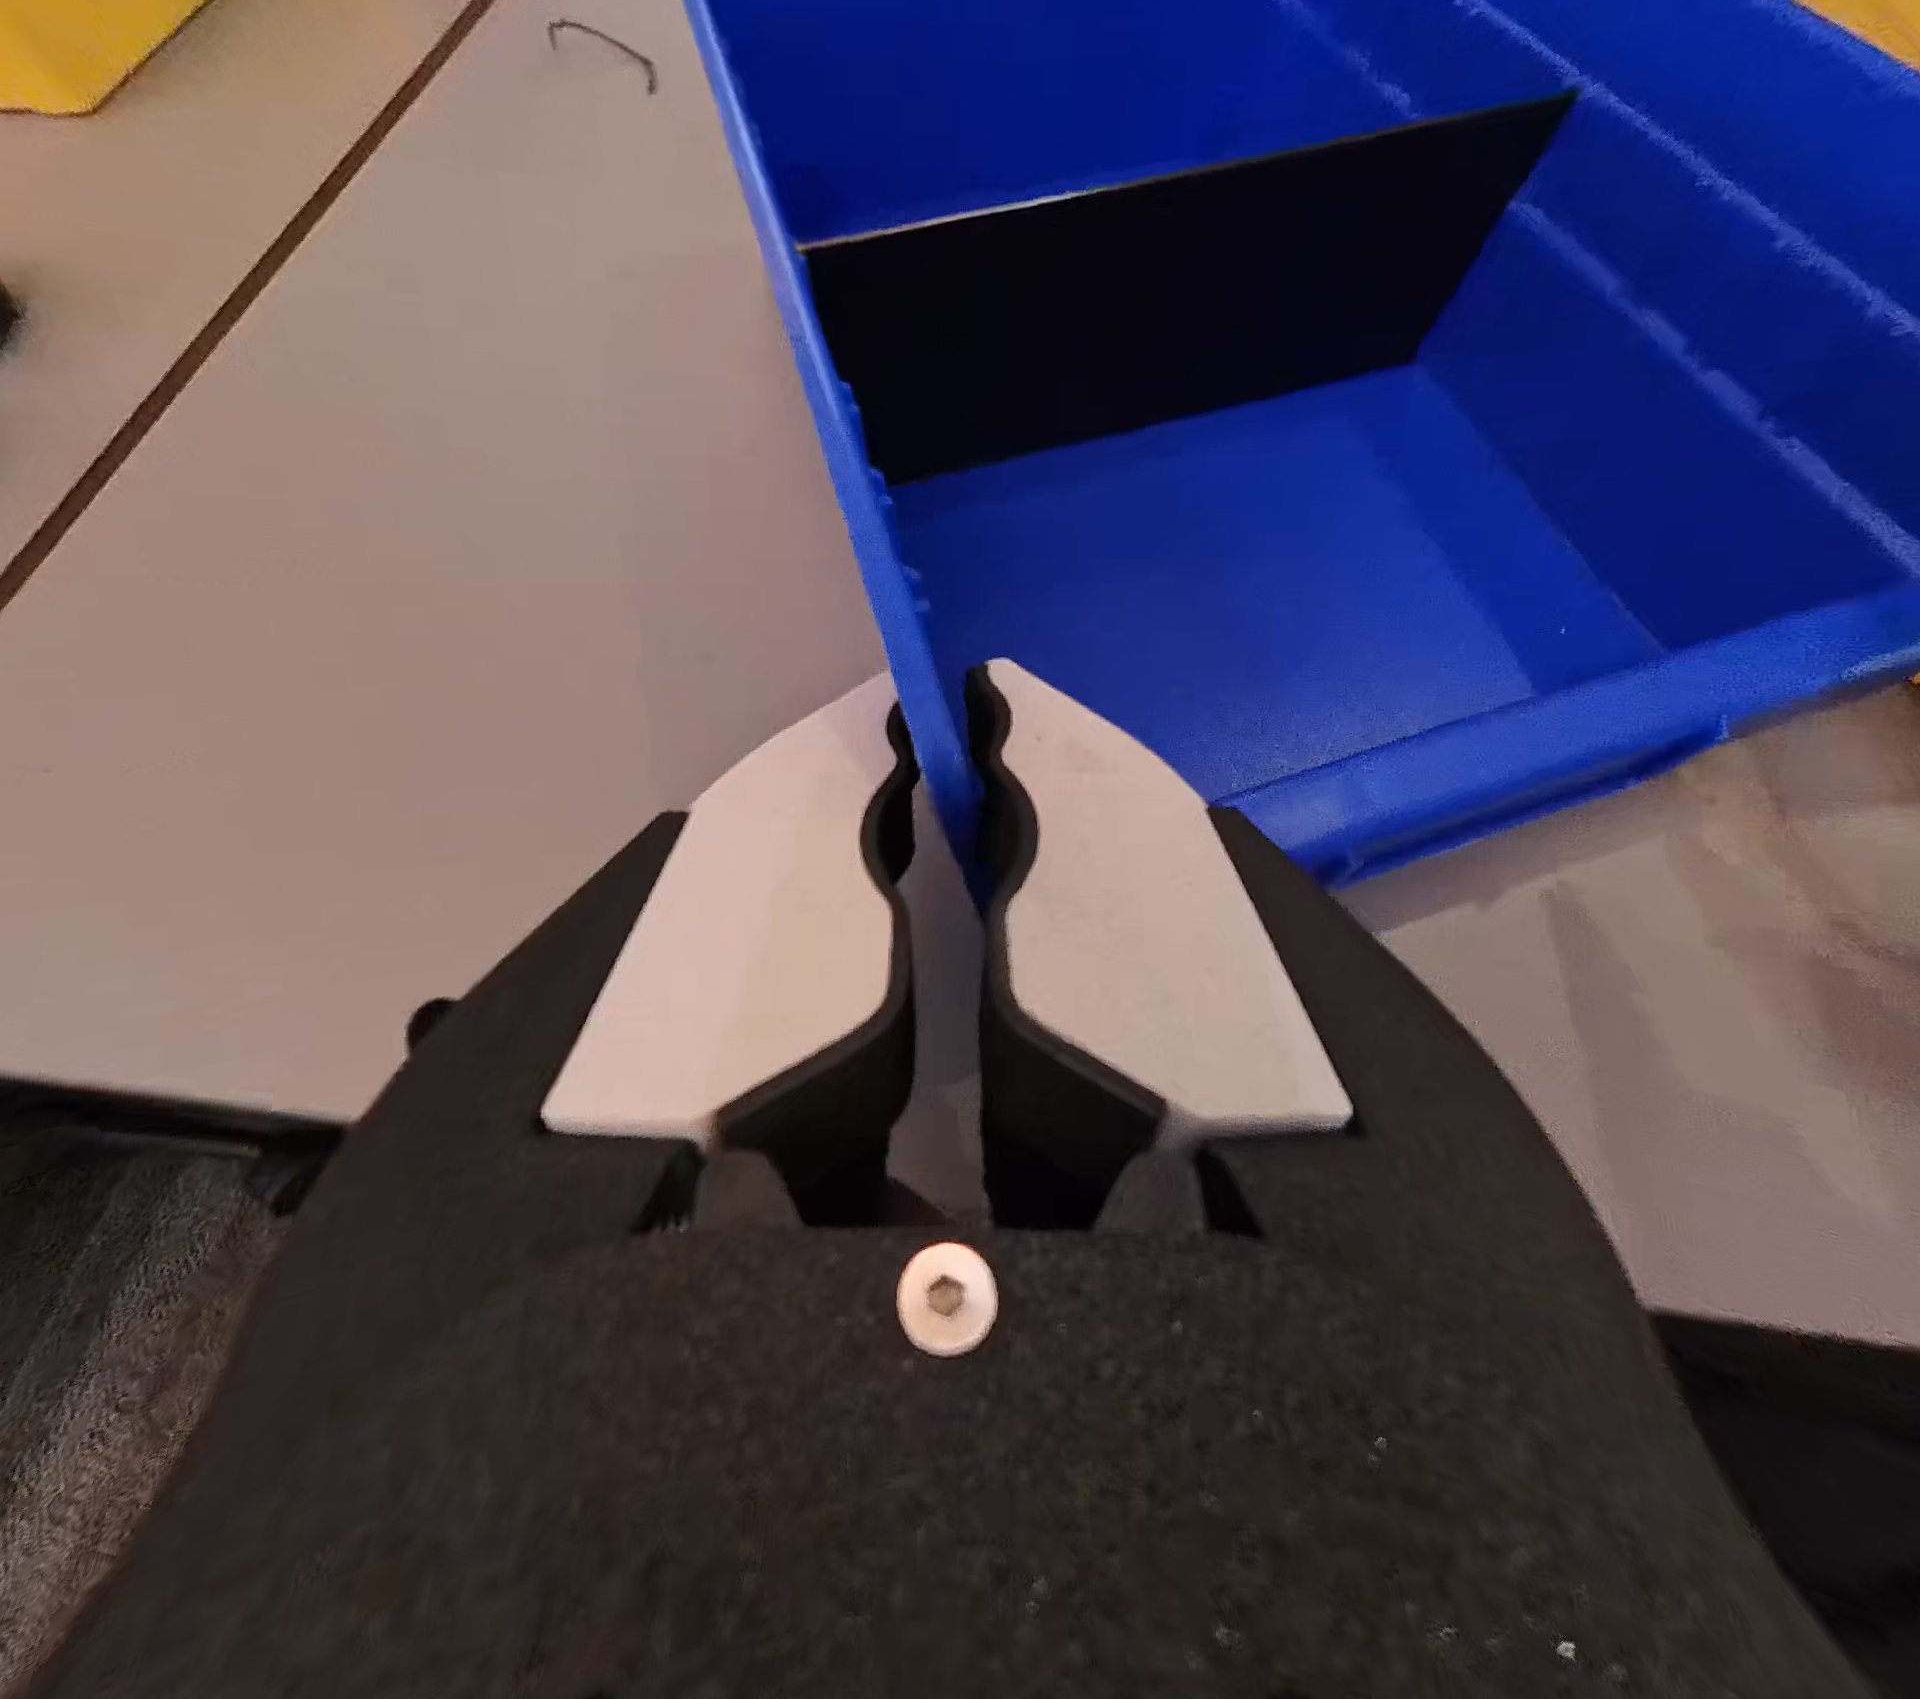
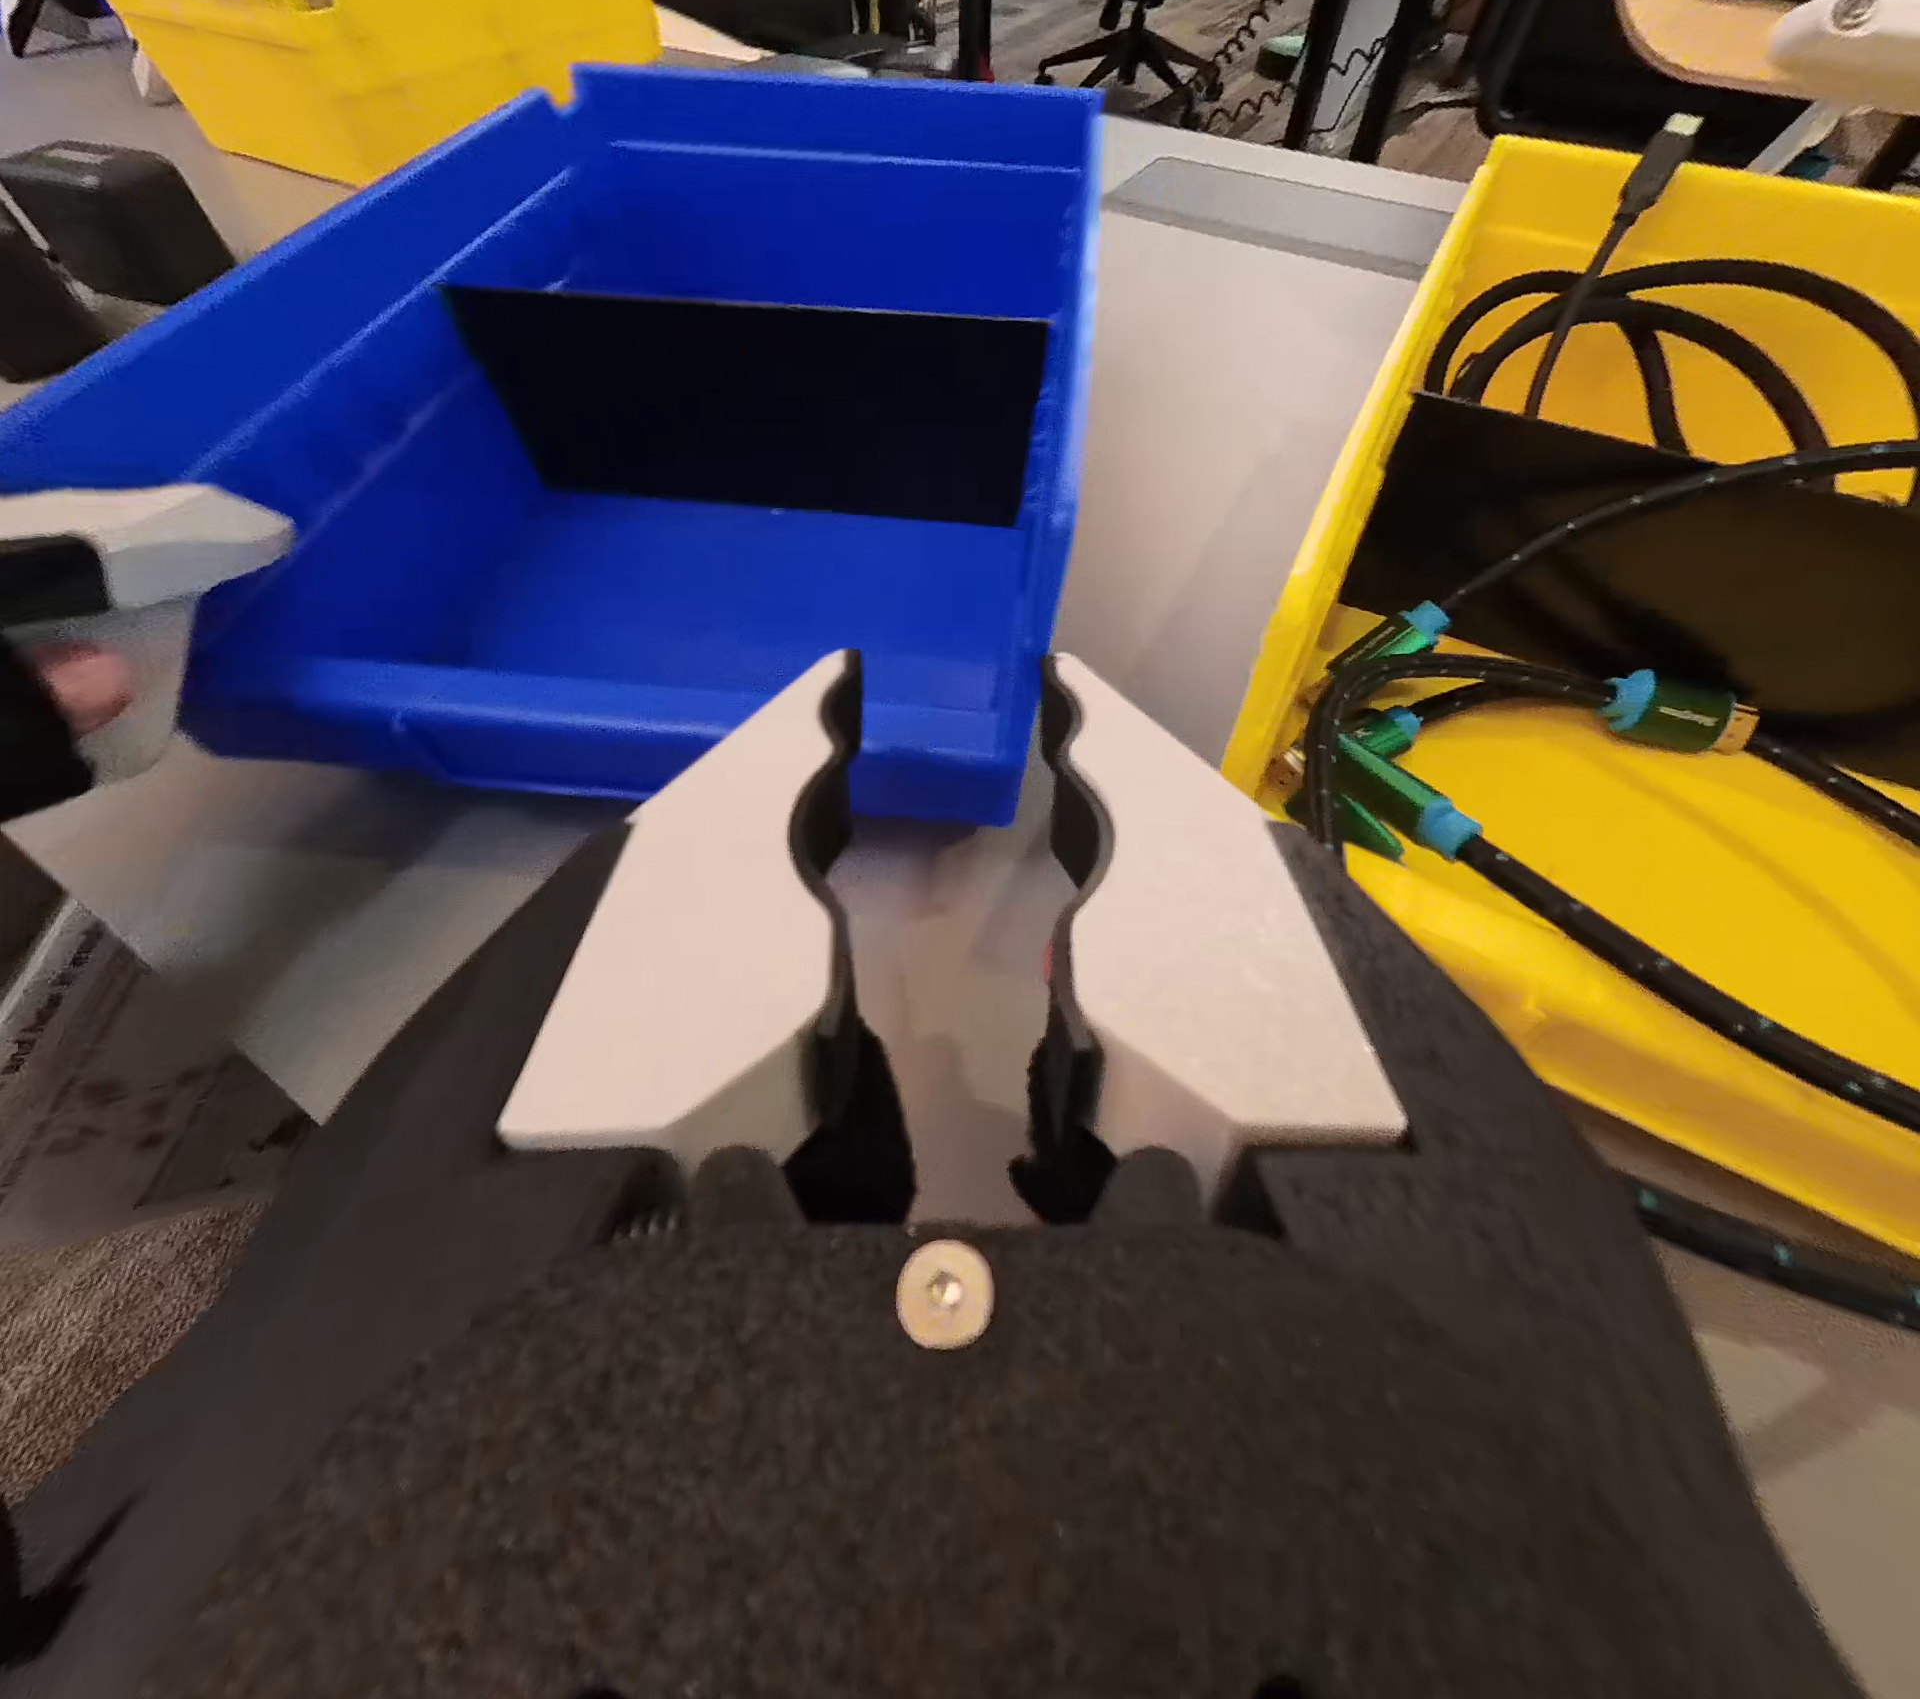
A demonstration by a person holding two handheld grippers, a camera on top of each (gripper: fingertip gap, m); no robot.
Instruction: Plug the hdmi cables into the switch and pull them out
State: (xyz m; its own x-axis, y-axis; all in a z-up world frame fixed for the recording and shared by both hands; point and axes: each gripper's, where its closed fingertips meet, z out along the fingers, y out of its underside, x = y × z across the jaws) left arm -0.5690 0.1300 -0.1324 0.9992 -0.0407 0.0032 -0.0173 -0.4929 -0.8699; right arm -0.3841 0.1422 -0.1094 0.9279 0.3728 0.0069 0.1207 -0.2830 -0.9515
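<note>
The left gripper (image 1: 940,735) pinches the near left wall of the empty blue bin (image 1: 1299,569). The right gripper (image 2: 951,714) is open and holds nothing. The HDMI cables (image 2: 1558,860) lie coiled in the yellow bin (image 2: 1351,444) on the right, well apart from both grippers. I cannot see the switch. Nothing looks plugged in yet, so the whole job seems left to do.

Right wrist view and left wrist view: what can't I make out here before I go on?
- The switch: in neither view.
- HDMI cables in the yellow bin: right wrist view, cut off by the right edge; their far ends are unseen.
- Blue bin far compartment: its black divider hides part of the floor.
- Left gripper: closed on the bin wall.
</note>
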